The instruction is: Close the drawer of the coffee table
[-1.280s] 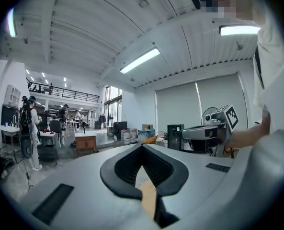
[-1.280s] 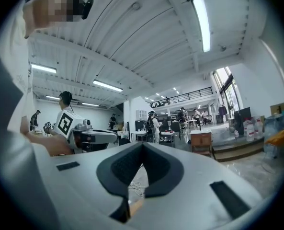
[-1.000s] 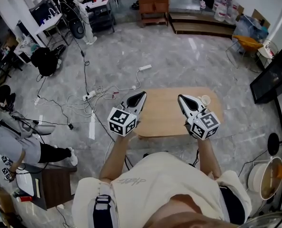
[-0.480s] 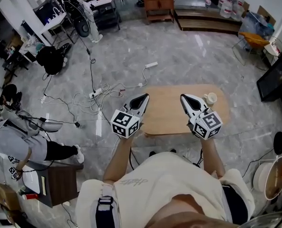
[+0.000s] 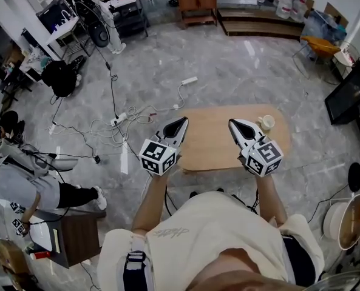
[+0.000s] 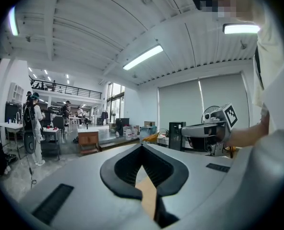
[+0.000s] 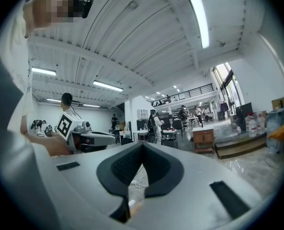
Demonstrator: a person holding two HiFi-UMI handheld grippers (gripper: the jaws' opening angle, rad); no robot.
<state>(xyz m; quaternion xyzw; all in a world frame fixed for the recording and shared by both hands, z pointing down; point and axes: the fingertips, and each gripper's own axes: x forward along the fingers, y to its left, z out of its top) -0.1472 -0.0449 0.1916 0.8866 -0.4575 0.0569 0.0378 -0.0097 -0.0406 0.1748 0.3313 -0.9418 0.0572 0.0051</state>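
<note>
The person held the left gripper (image 5: pixel 181 122) and the right gripper (image 5: pixel 233 125) side by side, a bit apart, over a low coffee table (image 5: pixel 210 143) w/ a light brown wood worktop and round corners. Both pointed away from the person. The table stood on the grey marble floor (image 5: pixel 240 71), right in front of the person. Its drawer didn't show from above, so can't tell if it was in or out.

Left gripper view: the black fingers (image 6: pixel 119 170) met at the tips w/ nothing between them. A strip of the wood top showed through the gap lower down. Right gripper view: same, black fingers (image 7: pixel 117 169) w/ tips together, holding nothing. Floor and white cords showed through the gap.

A small white cup (image 5: pixel 266 123) sat on the worktop at the far right corner, near the right gripper but not touching it. A white power strip (image 5: pixel 120 122) w/ tangled cords lay on the floor left of the table.

Writing: each gripper's cube (image 5: pixel 157 156) had black & white square marks, no words. The person's cream shirt (image 5: pixel 210 235) had a pale script word, too small to read.
</note>
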